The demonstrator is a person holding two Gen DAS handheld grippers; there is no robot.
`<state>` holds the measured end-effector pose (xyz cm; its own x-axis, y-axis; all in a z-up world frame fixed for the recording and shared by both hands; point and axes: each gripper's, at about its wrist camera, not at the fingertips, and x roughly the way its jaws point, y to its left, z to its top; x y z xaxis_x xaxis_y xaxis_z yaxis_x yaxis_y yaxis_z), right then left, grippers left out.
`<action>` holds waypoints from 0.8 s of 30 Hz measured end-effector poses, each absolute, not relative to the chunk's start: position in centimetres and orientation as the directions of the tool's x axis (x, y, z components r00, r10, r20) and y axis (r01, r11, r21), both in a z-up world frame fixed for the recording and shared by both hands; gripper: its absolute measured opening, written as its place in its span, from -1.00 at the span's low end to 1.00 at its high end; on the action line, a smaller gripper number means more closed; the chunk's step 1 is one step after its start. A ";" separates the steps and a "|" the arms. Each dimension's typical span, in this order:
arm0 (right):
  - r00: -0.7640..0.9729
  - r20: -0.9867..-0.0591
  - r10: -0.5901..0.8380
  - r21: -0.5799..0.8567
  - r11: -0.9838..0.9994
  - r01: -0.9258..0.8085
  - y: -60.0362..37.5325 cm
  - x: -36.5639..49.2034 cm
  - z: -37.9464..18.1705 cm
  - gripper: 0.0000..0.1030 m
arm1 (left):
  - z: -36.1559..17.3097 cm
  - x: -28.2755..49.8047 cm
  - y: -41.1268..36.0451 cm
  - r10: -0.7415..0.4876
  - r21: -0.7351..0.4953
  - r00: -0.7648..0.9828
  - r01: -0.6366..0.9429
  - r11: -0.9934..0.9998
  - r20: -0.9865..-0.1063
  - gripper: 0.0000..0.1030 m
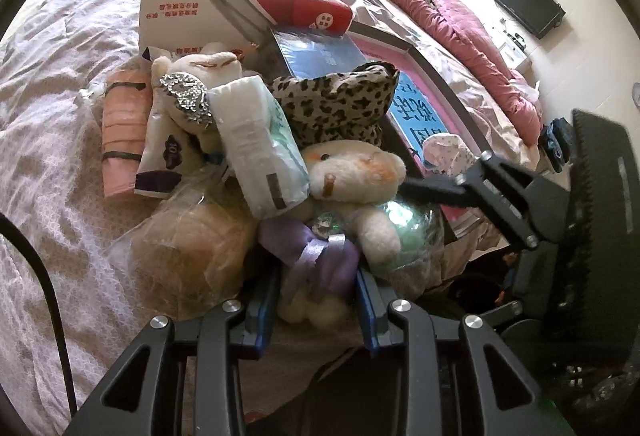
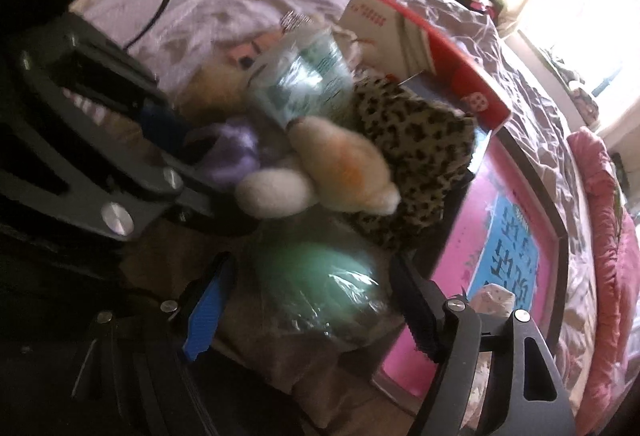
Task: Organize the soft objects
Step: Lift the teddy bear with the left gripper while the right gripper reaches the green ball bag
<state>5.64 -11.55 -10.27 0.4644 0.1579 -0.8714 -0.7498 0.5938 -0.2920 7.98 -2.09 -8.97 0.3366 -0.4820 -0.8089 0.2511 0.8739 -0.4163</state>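
On a rumpled bed (image 1: 60,84), the left tool (image 1: 318,300) grips a cream plush bear (image 1: 352,172) by its lilac-ribboned lower body, pads pressed to both sides. Right tool (image 2: 316,300) straddles a green ball (image 2: 320,276) in clear wrap, jaws apart, not visibly pressing. Behind lie a leopard-print cushion (image 1: 340,104) and tissue pack (image 1: 256,140).
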 end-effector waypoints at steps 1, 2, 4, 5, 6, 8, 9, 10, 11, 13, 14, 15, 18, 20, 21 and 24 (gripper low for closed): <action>0.455 -0.876 0.160 -0.278 0.603 -0.748 -11.6 5.8 -10.3 0.20 | -8.9 8.0 -2.1 -0.483 -0.418 0.337 0.250 0.874 -0.808 -0.32; 0.449 -0.878 0.164 -0.265 0.614 -0.743 -11.7 5.9 -10.3 0.18 | -8.9 7.8 -1.9 -0.485 -0.421 0.337 0.249 0.872 -0.807 -0.32; 0.441 -0.880 0.179 -0.240 0.633 -0.736 -11.9 6.0 -10.3 0.15 | -8.8 7.8 -1.9 -0.488 -0.423 0.337 0.250 0.871 -0.805 -0.32; 0.442 -0.878 0.186 -0.231 0.642 -0.731 -12.0 6.1 -10.1 0.13 | -8.8 7.8 -1.8 -0.489 -0.423 0.338 0.251 0.871 -0.804 -0.32; 0.442 -0.875 0.199 -0.216 0.657 -0.722 -12.3 6.1 -9.9 0.10 | -8.7 7.7 -1.8 -0.490 -0.424 0.340 0.253 0.870 -0.803 -0.32; 0.443 -0.864 0.239 -0.170 0.689 -0.705 -13.0 6.1 -9.0 0.10 | -8.4 7.6 -1.6 -0.493 -0.426 0.346 0.256 0.868 -0.798 -0.33; 0.442 -0.857 0.266 -0.140 0.705 -0.695 -13.5 6.0 -8.5 0.09 | -8.3 7.5 -1.5 -0.498 -0.430 0.347 0.257 0.865 -0.795 -0.33; 0.447 -0.849 0.284 -0.117 0.722 -0.682 -14.0 5.9 -7.9 0.09 | -8.2 7.4 -1.4 -0.505 -0.437 0.348 0.258 0.861 -0.790 -0.34; 0.446 -0.845 0.295 -0.100 0.732 -0.674 -14.2 5.9 -7.5 0.09 | -8.0 7.2 -1.4 -0.513 -0.444 0.352 0.260 0.857 -0.783 -0.34; 0.453 -0.835 0.312 -0.079 0.747 -0.660 -14.8 5.9 -6.8 0.09 | -7.7 7.0 -1.3 -0.520 -0.452 0.354 0.261 0.853 -0.777 -0.34; 0.453 -0.833 0.317 -0.072 0.750 -0.657 -15.0 5.9 -6.5 0.09 | -7.5 6.9 -1.3 -0.524 -0.455 0.357 0.262 0.851 -0.774 -0.34; 0.456 -0.830 0.322 -0.067 0.753 -0.654 -15.2 5.8 -6.3 0.09 | -7.4 6.9 -1.3 -0.525 -0.456 0.358 0.262 0.850 -0.772 -0.34; 0.462 -0.822 0.334 -0.060 0.754 -0.654 -15.4 5.7 -5.6 0.08 | -7.1 6.6 -1.3 -0.547 -0.482 0.359 0.260 0.837 -0.756 -0.34; 0.469 -0.816 0.337 -0.064 0.755 -0.653 -15.4 5.3 -5.0 0.08 | -6.8 6.5 -1.2 -0.557 -0.493 0.368 0.259 0.831 -0.745 -0.34; 0.474 -0.813 0.338 -0.064 0.756 -0.651 -15.6 5.2 -4.8 0.08 | -6.7 6.4 -1.2 -0.558 -0.493 0.372 0.262 0.830 -0.742 -0.34; 0.489 -0.808 0.327 -0.079 0.763 -0.641 -16.0 4.7 -4.3 0.08 | -6.4 6.2 -1.4 -0.564 -0.497 0.379 0.268 0.825 -0.733 -0.34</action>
<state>4.67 -15.98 -4.29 0.4895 0.3269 -0.8084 -0.6409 0.7635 -0.0794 6.25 -1.40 -6.38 0.3786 -0.5645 -0.7335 0.2676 0.8254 -0.4971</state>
